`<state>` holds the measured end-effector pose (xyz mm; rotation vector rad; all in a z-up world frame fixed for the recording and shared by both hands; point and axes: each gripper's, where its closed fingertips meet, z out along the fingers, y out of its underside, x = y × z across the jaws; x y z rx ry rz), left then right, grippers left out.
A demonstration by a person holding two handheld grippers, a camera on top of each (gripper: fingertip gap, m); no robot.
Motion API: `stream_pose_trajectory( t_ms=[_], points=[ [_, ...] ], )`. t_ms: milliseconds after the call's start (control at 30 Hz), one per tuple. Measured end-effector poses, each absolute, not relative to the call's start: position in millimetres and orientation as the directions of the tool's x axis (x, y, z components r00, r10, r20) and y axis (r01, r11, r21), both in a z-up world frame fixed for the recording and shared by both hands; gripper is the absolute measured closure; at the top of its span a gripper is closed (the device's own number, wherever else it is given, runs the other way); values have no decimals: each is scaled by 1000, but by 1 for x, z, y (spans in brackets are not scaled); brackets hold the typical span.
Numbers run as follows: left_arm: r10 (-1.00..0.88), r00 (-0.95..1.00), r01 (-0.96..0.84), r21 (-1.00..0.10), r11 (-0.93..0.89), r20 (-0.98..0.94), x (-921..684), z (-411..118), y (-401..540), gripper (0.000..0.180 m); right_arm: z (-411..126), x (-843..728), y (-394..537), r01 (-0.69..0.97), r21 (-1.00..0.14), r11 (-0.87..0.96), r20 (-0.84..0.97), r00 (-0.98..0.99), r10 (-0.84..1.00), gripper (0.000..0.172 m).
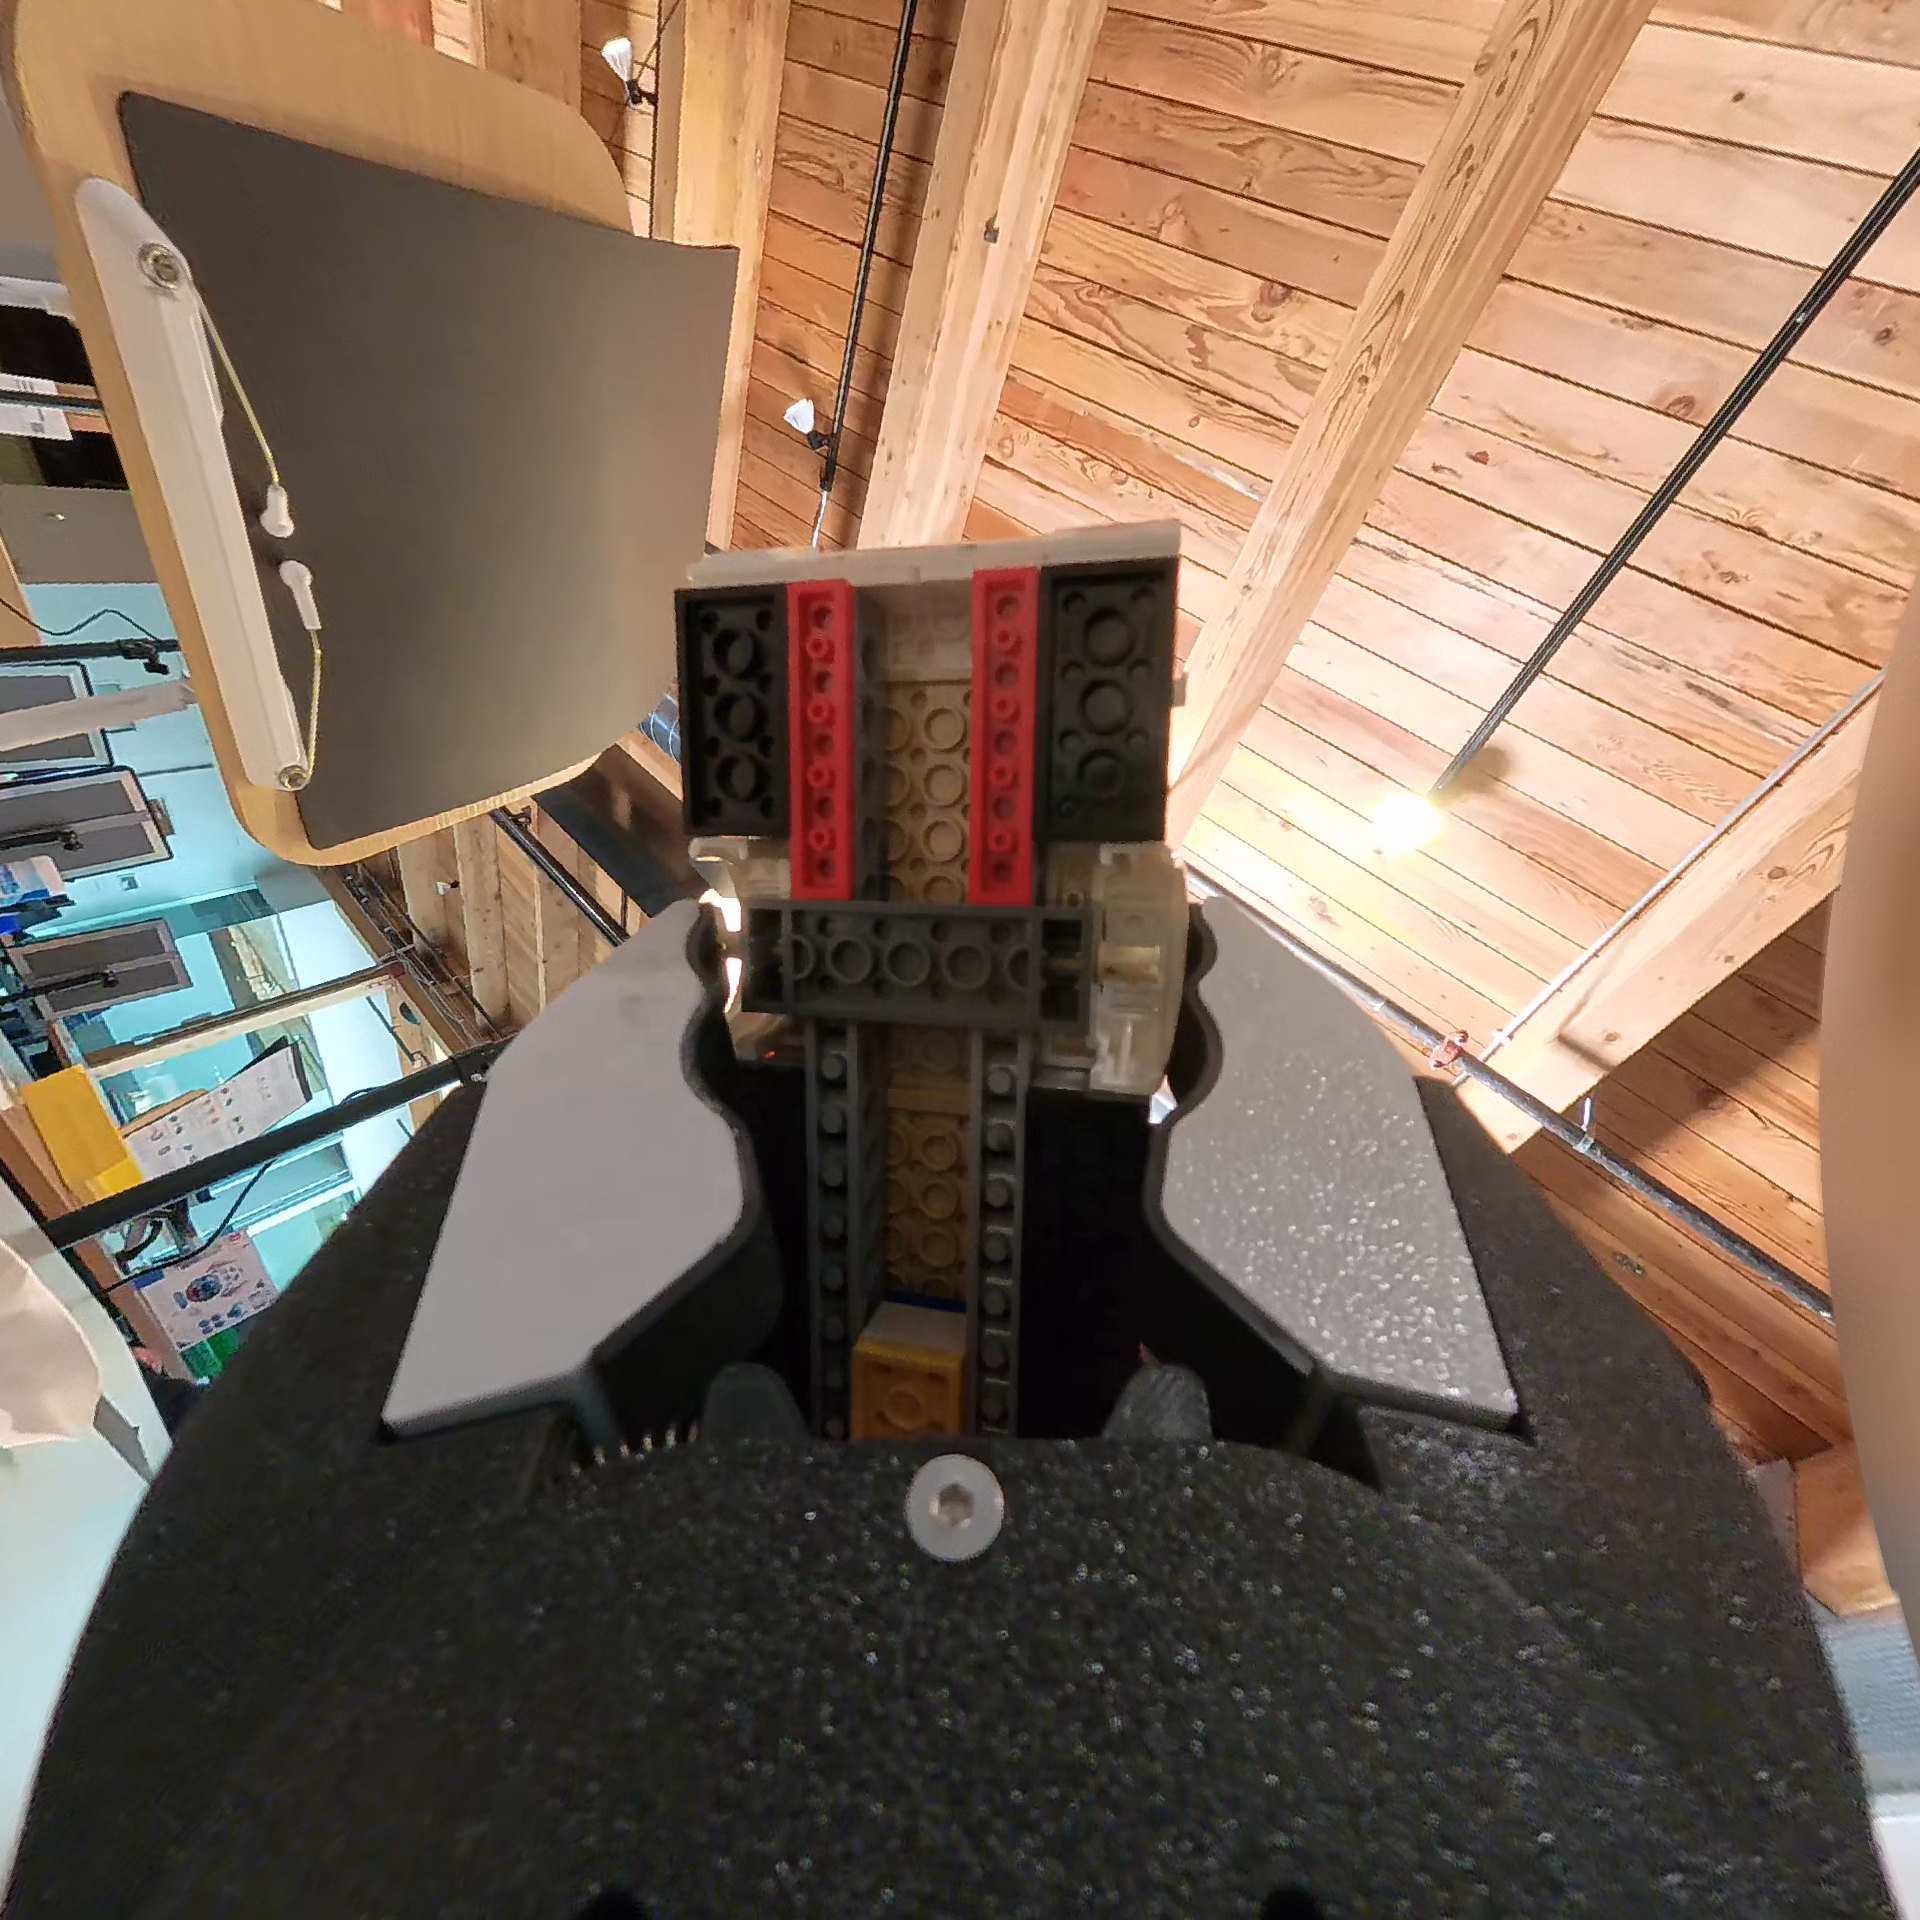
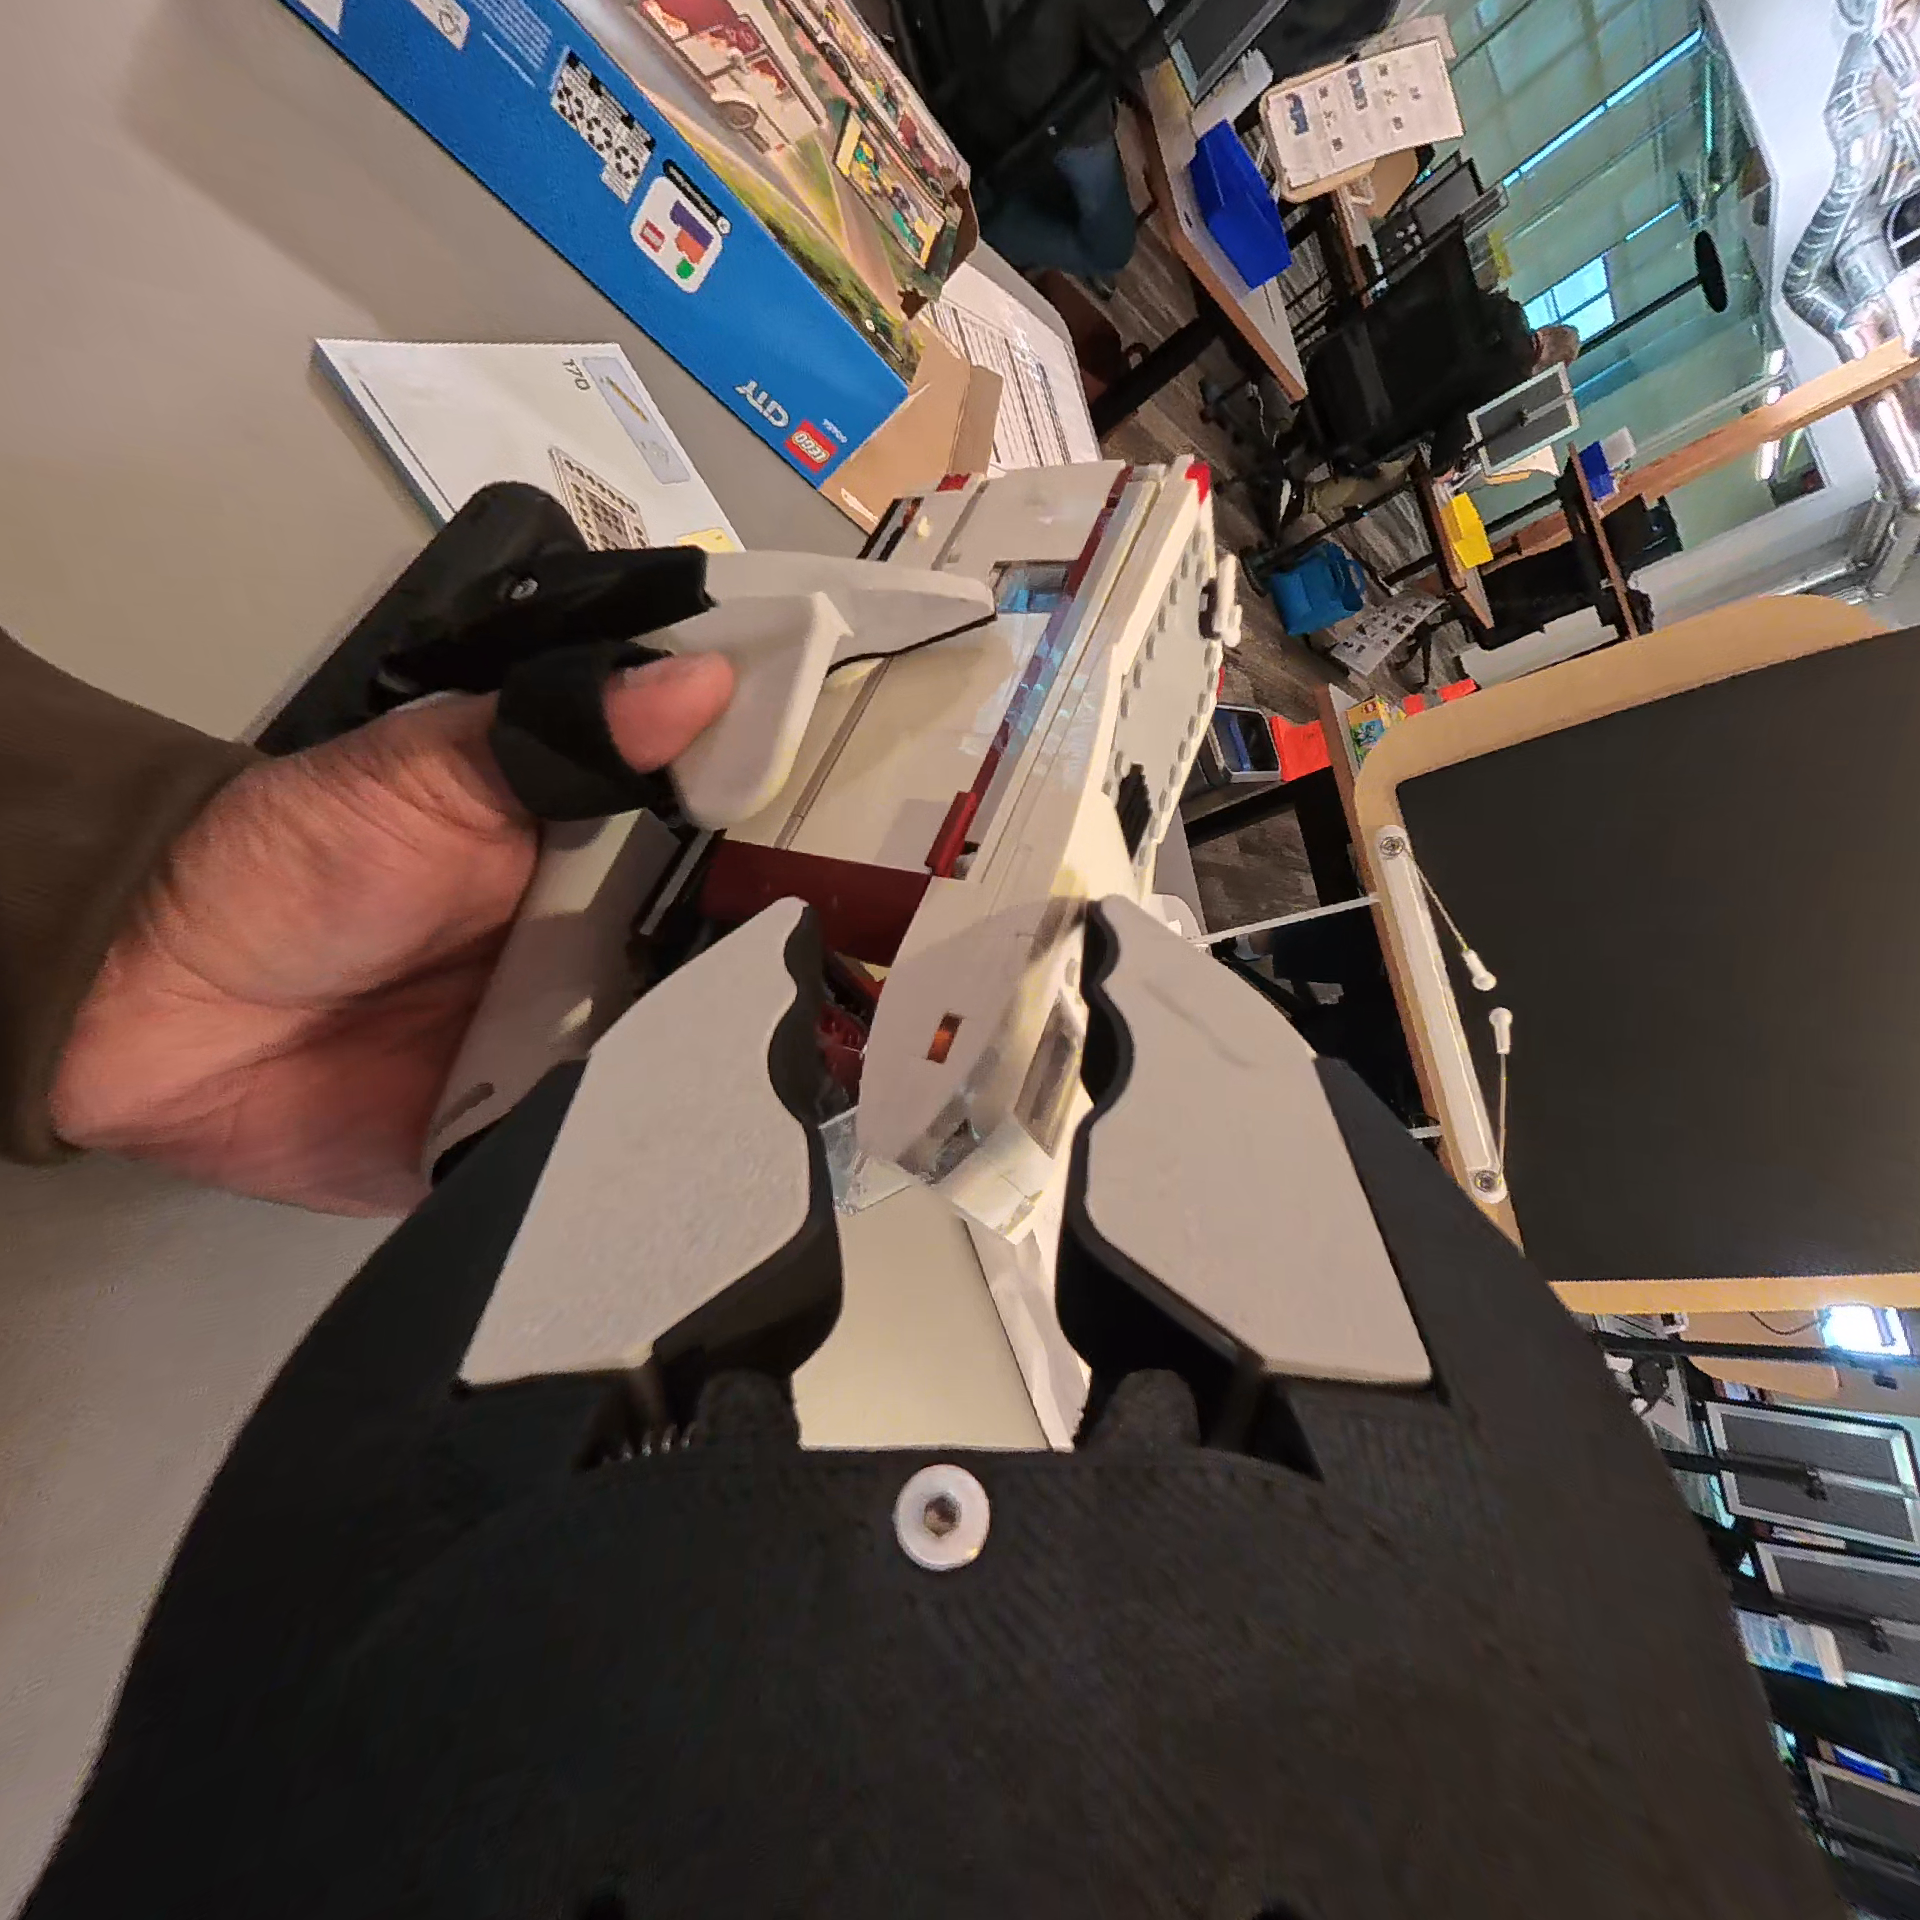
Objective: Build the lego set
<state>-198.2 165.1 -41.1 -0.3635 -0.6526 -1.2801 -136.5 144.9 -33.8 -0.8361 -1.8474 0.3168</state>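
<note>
My left claw (image 1: 951, 987) is spread wide and clamps the brick-built vehicle (image 1: 925, 727) across its clear wheel hubs, underside facing me. My right claw (image 2: 951, 997), half open, straddles its white end (image 2: 966, 1049); only one pad touches. Toy-set box (image 2: 644, 197) lies on the bench (image 2: 156, 260).

A blue toy box (image 2: 665, 208) lies on the pale surface (image 2: 187, 270), its open cardboard flap toward the room beyond. Just beside it rests an instruction booklet (image 2: 499, 426) — pale, with a printed diagram. A wood-rimmed panel with a dark face (image 2: 1662, 935) stands to the right; it shows too in the left wrist view (image 1: 416, 436), under a plank ceiling with timber beams (image 1: 1403, 364). Farther off — desks with blue bins (image 2: 1236, 197).
</note>
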Motion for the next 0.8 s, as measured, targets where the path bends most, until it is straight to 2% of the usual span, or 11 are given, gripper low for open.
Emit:
stream_pose_trajectory(
  t_ms=[233,800],
  points=[
    [-768,128,957,126,262,628,-201,-42,165,97,-35,-139,143,375,-546,749,734,-217,644,125],
    [-767,128,954,133,268,628,-199,-44,165,96,-34,-141,137,341,-584,737,716,-212,665,133]
  ],
)
